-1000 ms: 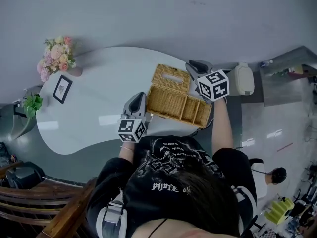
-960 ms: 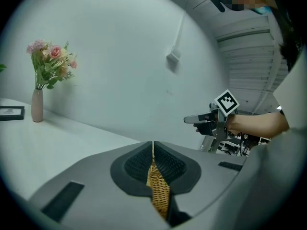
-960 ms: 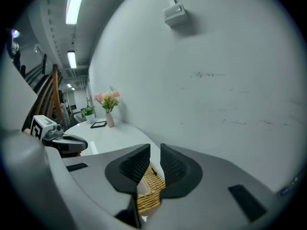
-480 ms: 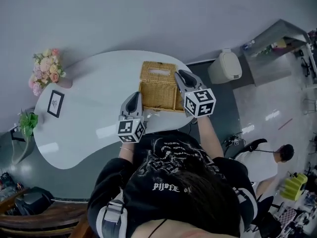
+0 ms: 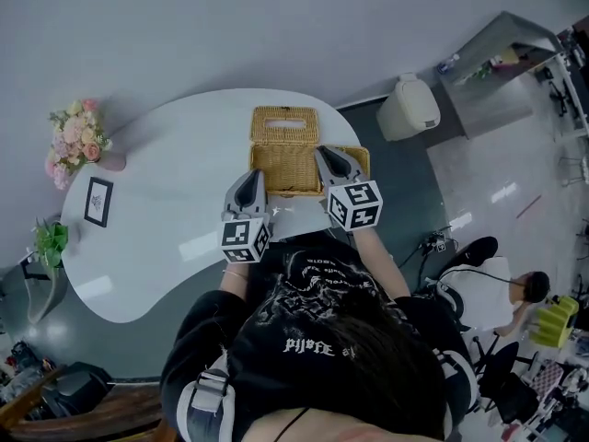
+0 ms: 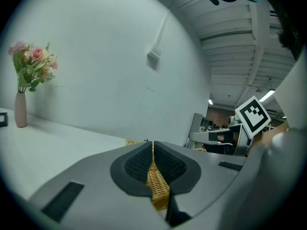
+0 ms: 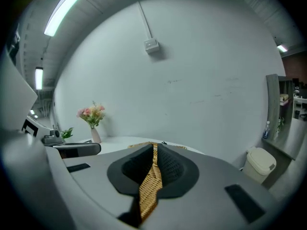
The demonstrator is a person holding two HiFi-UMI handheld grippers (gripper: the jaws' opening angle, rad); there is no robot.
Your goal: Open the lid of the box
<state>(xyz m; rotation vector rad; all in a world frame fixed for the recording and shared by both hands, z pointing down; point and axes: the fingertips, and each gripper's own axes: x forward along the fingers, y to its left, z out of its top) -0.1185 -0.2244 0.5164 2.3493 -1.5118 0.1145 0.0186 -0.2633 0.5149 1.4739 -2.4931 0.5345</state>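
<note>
Wickerwork of this kind should be light and fairly stiff. Its rough weave takes a grip well but could crush or splinter under a hard pinch. The wicker box (image 5: 287, 178) sits at the near edge of the white table (image 5: 175, 201). Its lid (image 5: 284, 123) looks already swung back, though the steep view leaves that unsure. The left gripper (image 5: 250, 177) is clamped on the box's left wall. The right gripper (image 5: 324, 153) is closing on the right wall, with weave filling the gap between its pads. Rims are the best hold, and being so light, the box may slide.
</note>
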